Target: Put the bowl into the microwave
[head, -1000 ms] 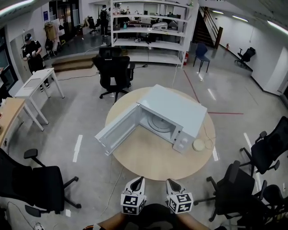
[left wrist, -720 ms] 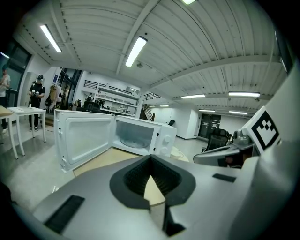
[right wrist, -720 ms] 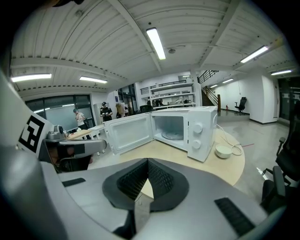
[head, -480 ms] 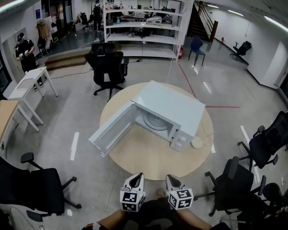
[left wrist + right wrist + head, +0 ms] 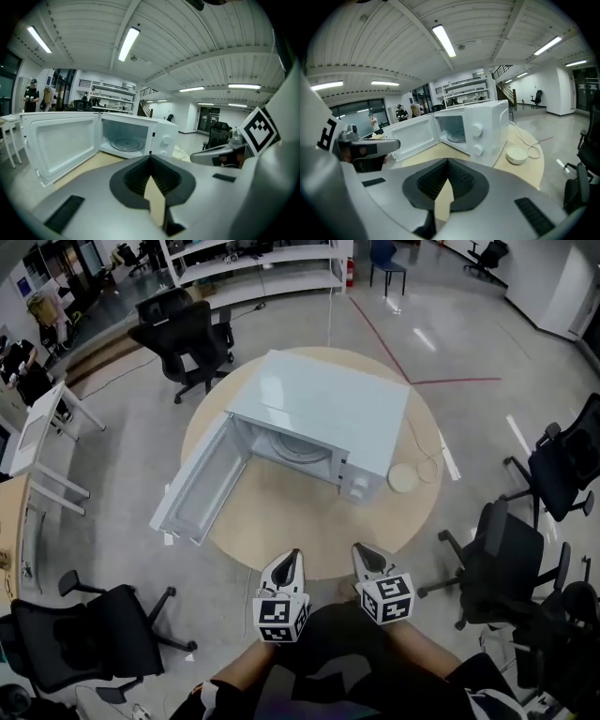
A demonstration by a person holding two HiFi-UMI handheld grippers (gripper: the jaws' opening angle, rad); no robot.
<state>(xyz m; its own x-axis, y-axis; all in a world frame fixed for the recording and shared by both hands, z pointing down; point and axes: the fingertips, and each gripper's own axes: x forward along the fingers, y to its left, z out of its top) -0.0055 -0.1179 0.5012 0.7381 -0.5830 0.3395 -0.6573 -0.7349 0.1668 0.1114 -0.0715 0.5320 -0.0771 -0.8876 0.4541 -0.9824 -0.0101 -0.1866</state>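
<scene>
A white microwave (image 5: 323,409) stands on the round wooden table (image 5: 300,531), its door (image 5: 197,488) swung open to the left and its glass turntable showing. The small cream bowl (image 5: 405,477) sits on the table just right of the microwave's knob panel, also in the right gripper view as the bowl (image 5: 517,154). My left gripper (image 5: 292,559) and right gripper (image 5: 360,551) hover side by side at the table's near edge, well short of the bowl. Both are shut with nothing held: left gripper (image 5: 150,158), right gripper (image 5: 448,160).
The microwave's white cable (image 5: 427,460) loops on the table beside the bowl. Black office chairs stand around the table: one (image 5: 511,559) at the right, one (image 5: 183,334) behind, one (image 5: 80,643) at the near left. White desks (image 5: 37,442) are far left.
The head view has dropped closer and tilted down, so table and microwave look larger. Both grippers stay shut side by side and sit nearer the table's edge.
</scene>
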